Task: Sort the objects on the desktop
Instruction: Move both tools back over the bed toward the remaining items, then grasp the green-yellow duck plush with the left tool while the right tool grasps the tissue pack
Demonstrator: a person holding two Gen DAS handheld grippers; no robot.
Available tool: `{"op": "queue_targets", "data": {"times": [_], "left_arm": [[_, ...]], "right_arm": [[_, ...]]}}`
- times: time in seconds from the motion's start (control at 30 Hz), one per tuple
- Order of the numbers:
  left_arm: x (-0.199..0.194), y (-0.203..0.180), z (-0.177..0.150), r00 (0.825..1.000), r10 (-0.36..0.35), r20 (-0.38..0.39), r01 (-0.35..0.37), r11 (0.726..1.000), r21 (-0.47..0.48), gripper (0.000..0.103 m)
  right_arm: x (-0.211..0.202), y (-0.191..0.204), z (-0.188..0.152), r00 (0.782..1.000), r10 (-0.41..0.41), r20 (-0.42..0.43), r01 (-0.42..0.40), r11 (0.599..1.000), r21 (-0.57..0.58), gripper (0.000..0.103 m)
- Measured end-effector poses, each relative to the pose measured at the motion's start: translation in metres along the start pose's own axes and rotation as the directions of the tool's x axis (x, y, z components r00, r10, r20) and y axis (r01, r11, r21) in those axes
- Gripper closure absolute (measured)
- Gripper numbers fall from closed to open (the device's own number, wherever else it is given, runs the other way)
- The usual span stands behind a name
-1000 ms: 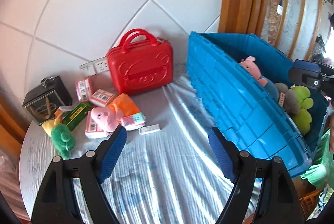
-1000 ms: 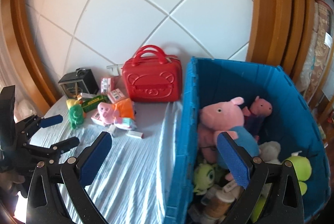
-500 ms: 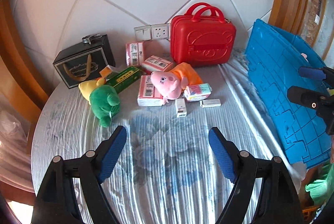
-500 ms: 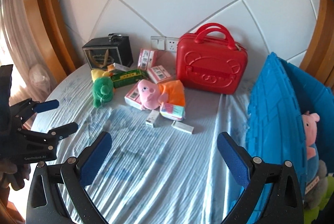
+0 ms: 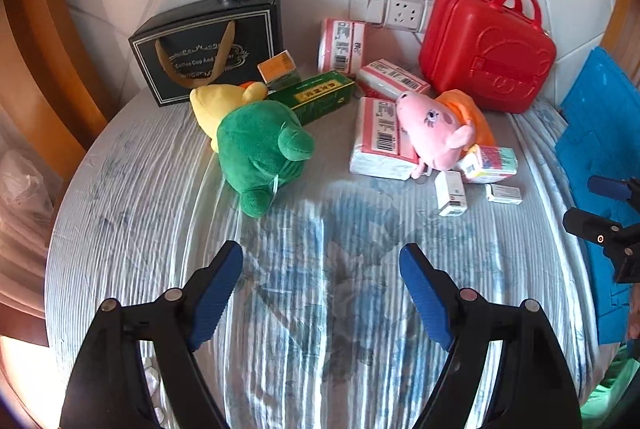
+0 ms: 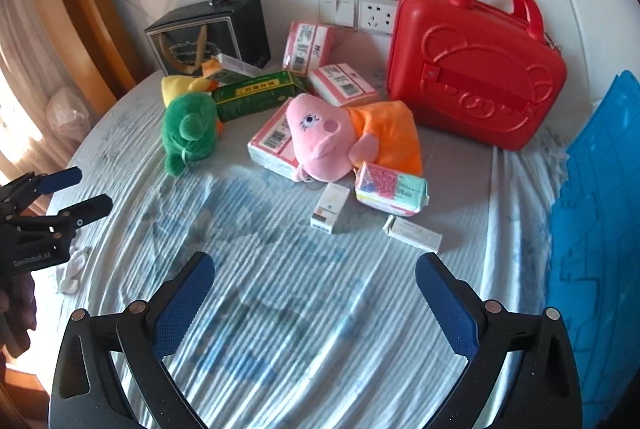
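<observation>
Both hand-held grippers hover over the cloth-covered tabletop with nothing between their blue pads. Left hand-held gripper has its jaws spread wide above the bare striped cloth, pointing toward the green plush toy just ahead of it. Right hand-held gripper is likewise spread wide and empty, aimed at the small boxes near the middle of the tabletop.

Clustered toward the back lie the things to sort. A pink pig plush in an orange dress rests partly on a pink-and-white tissue pack. Two more tissue packs stand behind it: one upright by the wall socket, one flat. A green carton lies between the green plush and the pig, with a yellow plush tucked behind the green one. In front of the pig sit a colourful tissue packet, a small white box with an orange stripe and a flat white box.

Against the tiled wall stand a black gift bag and a red hard case with handles. A blue plastic crate stands at the right edge.
</observation>
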State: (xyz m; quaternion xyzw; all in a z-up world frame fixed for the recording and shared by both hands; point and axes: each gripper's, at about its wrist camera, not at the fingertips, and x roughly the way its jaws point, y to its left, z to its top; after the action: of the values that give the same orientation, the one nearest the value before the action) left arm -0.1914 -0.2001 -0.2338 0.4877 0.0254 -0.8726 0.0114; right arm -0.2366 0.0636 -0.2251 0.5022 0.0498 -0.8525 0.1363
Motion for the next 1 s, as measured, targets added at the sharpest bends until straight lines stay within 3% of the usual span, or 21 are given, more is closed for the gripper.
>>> {"op": "queue_targets", "data": {"times": [0.23,0.43,0.63,0.77,0.83,0.9,0.93,1.0], "left_arm": [[0.061,0.021,0.028,1.000,0.028,-0.003,-0.028,0.999,-0.042,0.023],[0.111,0.031,0.053,0.997,0.076,-0.020,-0.078,0.991,-0.106,0.023],[0.154,0.028,0.078,0.995,0.090,-0.038,-0.093,0.993,-0.078,0.020],[0.181,0.032,0.090,0.970,0.235,-0.062,-0.238,0.970,-0.050,0.017],[0.193,0.037,0.093,0.957,0.278,-0.084,-0.282,0.958,-0.045,0.008],[0.208,0.039,0.093,0.933,0.337,-0.124,-0.337,0.941,0.020,0.009],[0.212,0.044,0.091,0.936,0.324,-0.141,-0.323,0.946,0.029,0.012],[0.204,0.056,0.087,0.962,0.255,-0.098,-0.258,0.966,-0.026,0.022]], "right_arm": [[0.089,-0.048,0.021,0.993,-0.047,-0.109,0.061,0.990,0.129,0.001],[0.144,-0.070,0.035,0.983,-0.104,-0.153,0.124,0.984,0.127,0.001],[0.169,-0.073,0.037,0.980,-0.115,-0.162,0.135,0.984,0.119,0.001],[0.181,-0.073,0.041,0.981,-0.113,-0.159,0.131,0.985,0.108,0.001],[0.187,-0.075,0.044,0.980,-0.120,-0.160,0.138,0.985,0.103,0.001],[0.192,-0.077,0.046,0.979,-0.123,-0.162,0.141,0.985,0.104,0.002],[0.193,-0.077,0.047,0.978,-0.126,-0.165,0.144,0.984,0.104,0.009],[0.193,-0.079,0.048,0.976,-0.133,-0.170,0.153,0.982,0.108,0.019]]}}
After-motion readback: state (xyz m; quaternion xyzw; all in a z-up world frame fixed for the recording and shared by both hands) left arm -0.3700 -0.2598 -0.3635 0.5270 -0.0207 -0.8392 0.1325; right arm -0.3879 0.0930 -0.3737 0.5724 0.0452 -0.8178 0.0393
